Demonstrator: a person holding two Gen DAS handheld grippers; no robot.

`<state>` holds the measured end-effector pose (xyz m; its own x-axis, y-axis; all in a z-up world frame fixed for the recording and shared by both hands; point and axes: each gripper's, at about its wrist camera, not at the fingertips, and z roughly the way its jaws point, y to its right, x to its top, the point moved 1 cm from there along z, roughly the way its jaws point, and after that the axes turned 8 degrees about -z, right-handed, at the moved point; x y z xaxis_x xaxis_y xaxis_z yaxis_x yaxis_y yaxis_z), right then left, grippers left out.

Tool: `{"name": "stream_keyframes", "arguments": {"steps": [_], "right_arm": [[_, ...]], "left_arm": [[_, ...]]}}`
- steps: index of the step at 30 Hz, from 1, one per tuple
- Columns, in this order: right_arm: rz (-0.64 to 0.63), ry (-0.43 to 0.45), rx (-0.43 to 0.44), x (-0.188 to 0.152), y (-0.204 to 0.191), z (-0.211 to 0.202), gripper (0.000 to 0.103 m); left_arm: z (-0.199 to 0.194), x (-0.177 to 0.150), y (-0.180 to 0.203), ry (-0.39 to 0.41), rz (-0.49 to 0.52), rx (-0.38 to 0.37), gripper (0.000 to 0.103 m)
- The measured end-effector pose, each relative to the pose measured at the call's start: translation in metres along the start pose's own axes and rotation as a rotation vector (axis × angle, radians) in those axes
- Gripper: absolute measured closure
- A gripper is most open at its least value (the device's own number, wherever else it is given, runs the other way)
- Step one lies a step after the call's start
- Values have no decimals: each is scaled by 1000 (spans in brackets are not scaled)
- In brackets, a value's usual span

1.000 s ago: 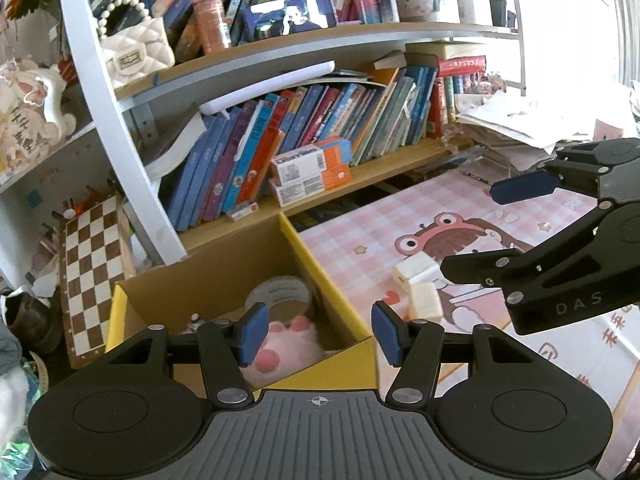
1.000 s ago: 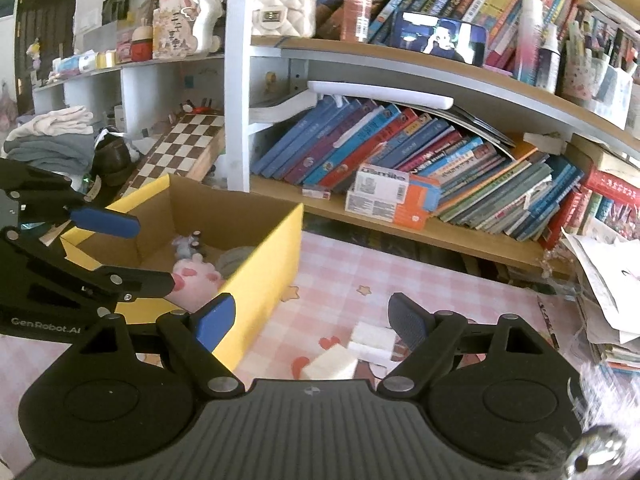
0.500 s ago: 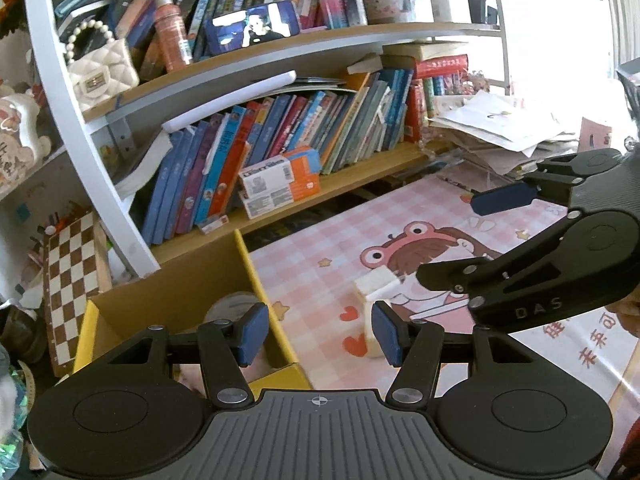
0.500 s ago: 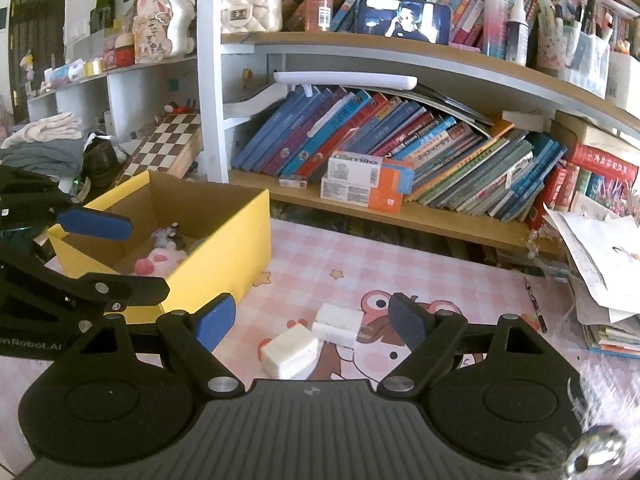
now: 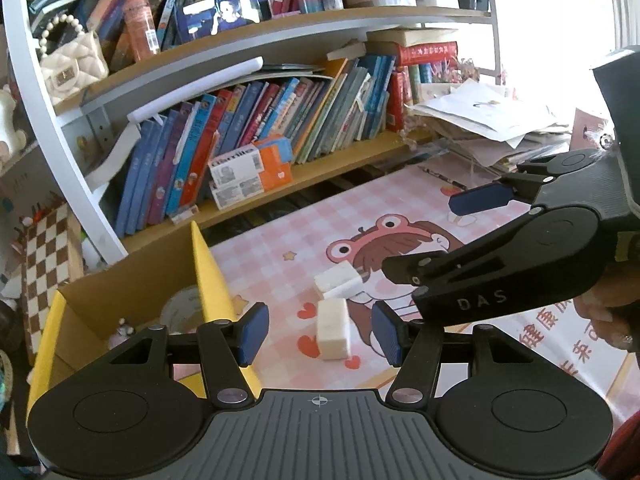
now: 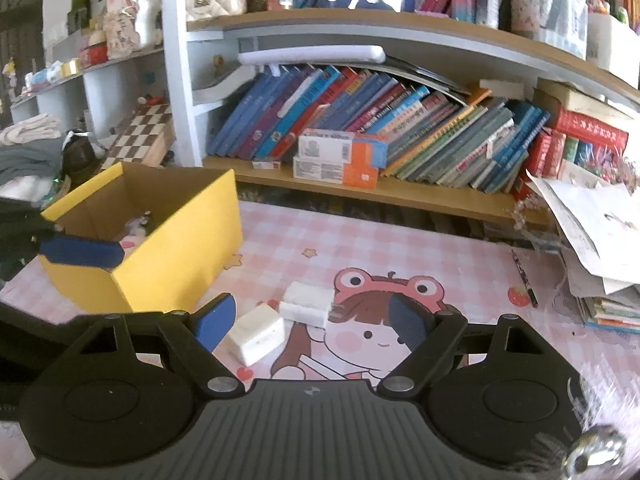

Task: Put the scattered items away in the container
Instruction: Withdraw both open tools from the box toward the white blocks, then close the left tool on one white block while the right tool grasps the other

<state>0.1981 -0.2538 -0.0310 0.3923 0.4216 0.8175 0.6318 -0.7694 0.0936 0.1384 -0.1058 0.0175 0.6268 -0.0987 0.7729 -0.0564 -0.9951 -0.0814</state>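
Two white blocks lie on the pink checked mat. The nearer block [image 5: 333, 334] [image 6: 257, 333] stands between my left gripper's [image 5: 320, 334] open, empty pads. The farther block [image 5: 338, 280] [image 6: 306, 304] lies beside it, in front of my right gripper [image 6: 306, 322], which is open and empty. The right gripper also shows in the left wrist view [image 5: 436, 236]. The yellow cardboard box [image 5: 208, 276] [image 6: 176, 240] stands left of the blocks and holds a pink plush [image 6: 134, 236] and a round item [image 5: 180, 312].
A bookshelf [image 6: 400, 196] packed with books runs along the back, with an orange-and-white carton [image 6: 340, 160] on its lowest board. A chessboard [image 5: 46, 252] leans left of the box. Loose papers [image 6: 600, 232] pile up at the right. A pen [image 6: 524, 276] lies on the mat.
Both grippers have swung right, away from the box and toward the two white blocks. The nearer block now sits between the left gripper's pads. Both stayed open.
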Motion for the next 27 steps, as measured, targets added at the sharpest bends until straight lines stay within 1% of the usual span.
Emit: {"name": "stream_keyframes", "arguments": {"steps": [14,22,27], "right_arm": [[54,-65,-27,-16,20,25,20],[59,-101,-16,-18,23,44,21],[63,-115,-5,-18,24,58,23]], "left_arm": [[35,-13,12,-80,-5,-19,45],[57,-16,8,-121,-21,-23,46],[73,-15,6,-136,-25,-21,46]]}}
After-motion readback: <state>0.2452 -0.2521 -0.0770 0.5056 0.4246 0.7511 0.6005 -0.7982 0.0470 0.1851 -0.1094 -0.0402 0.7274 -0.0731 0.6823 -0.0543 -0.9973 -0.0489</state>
